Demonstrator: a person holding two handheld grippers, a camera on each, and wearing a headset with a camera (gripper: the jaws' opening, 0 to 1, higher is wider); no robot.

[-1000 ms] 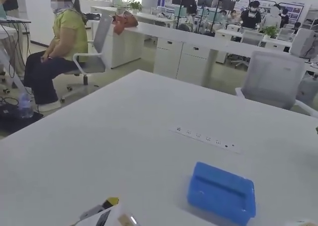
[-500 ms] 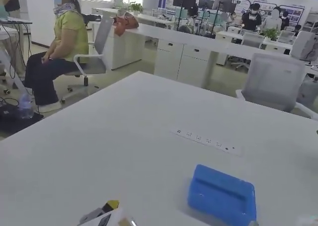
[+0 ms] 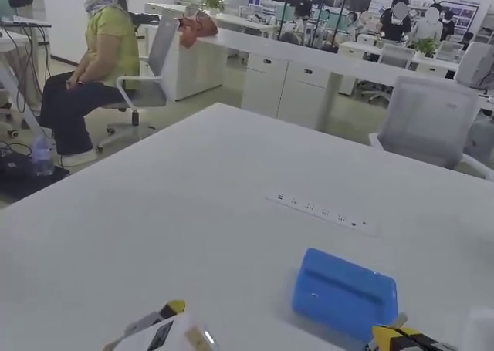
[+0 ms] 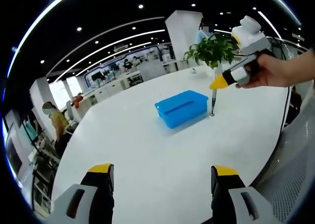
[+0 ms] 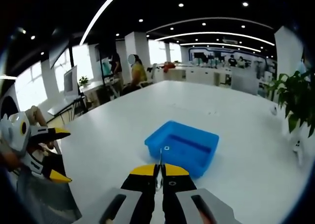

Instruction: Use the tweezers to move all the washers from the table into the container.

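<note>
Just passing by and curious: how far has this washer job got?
Done: one small ring, likely a washer, seems to lie in the blue container. In hand: the right tongs are shut on the tweezers, close by the container; the left tongs hang open. Left: how many washers remain on the table I cannot tell.

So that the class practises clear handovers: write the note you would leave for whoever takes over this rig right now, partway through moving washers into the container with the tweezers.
Left gripper: jaws open, holding nothing, over the table.
Right gripper: jaws shut on the tweezers, whose tip is at the blue container.
A small pale ring shows by the tweezers' tip, over the container. It is likely a washer, but I cannot tell whether it is gripped or lying inside.
Done: count unclear.
Left: release this one if it is held, then check the table for more washers.
</note>
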